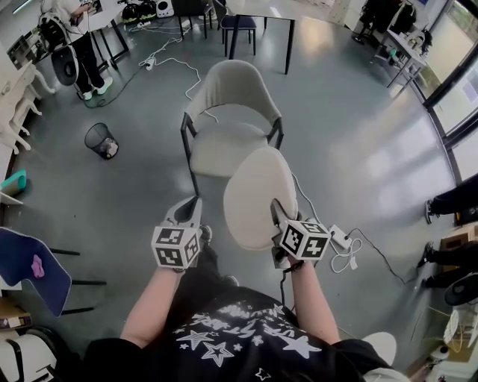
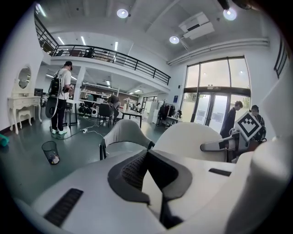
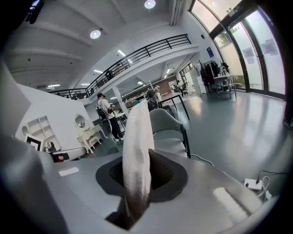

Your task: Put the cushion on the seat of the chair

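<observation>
A cream chair with dark legs stands in front of me, its seat bare. My right gripper is shut on the near right edge of a round cream cushion, held tilted just short of the seat's front. In the right gripper view the cushion stands edge-on between the jaws, with the chair behind it. My left gripper hangs to the cushion's left, apart from it, shut on nothing. From the left gripper view the cushion is to the right and the chair ahead.
A mesh waste bin stands on the floor to the left. A power strip with cables lies at the right. A blue chair is near left. A table stands at the back, a person at back left.
</observation>
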Demonstrator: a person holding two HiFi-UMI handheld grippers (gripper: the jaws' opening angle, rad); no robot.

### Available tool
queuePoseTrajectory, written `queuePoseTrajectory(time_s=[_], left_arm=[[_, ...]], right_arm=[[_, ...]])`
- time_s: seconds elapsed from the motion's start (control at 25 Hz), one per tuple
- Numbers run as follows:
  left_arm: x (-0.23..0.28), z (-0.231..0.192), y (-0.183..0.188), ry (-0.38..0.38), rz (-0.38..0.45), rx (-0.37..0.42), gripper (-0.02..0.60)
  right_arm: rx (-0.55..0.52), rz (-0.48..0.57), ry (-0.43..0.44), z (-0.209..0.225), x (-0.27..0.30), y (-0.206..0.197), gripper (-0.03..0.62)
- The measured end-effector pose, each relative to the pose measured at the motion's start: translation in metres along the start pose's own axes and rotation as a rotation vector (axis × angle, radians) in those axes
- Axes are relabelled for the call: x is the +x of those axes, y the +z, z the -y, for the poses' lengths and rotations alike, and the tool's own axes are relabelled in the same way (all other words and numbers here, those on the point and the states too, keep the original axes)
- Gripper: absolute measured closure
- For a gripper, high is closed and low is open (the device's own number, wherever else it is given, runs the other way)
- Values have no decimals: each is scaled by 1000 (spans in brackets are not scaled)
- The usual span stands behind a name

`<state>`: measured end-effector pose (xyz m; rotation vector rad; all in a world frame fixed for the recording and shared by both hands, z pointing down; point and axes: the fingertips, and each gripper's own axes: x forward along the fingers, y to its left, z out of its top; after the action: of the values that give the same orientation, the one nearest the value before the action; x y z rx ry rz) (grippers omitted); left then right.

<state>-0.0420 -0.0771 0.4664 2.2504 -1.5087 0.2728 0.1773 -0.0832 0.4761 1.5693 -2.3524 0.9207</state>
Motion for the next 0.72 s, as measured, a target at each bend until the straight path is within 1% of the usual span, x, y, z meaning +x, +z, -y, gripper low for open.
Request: queuePoseTrajectory(time_s=[0.28,0.52,0.72], left_arm=[[34,-29,11,-31,-26,10,575],[69,-73,28,-39,-35,-6,575],[103,-102,45,-61,-57,0,575]], right_arm=[[21,-14,-23,-2,48,14,534],[7,-31,-26,-12,101,35,534],[0,-44,-62,-10,139,59,534]])
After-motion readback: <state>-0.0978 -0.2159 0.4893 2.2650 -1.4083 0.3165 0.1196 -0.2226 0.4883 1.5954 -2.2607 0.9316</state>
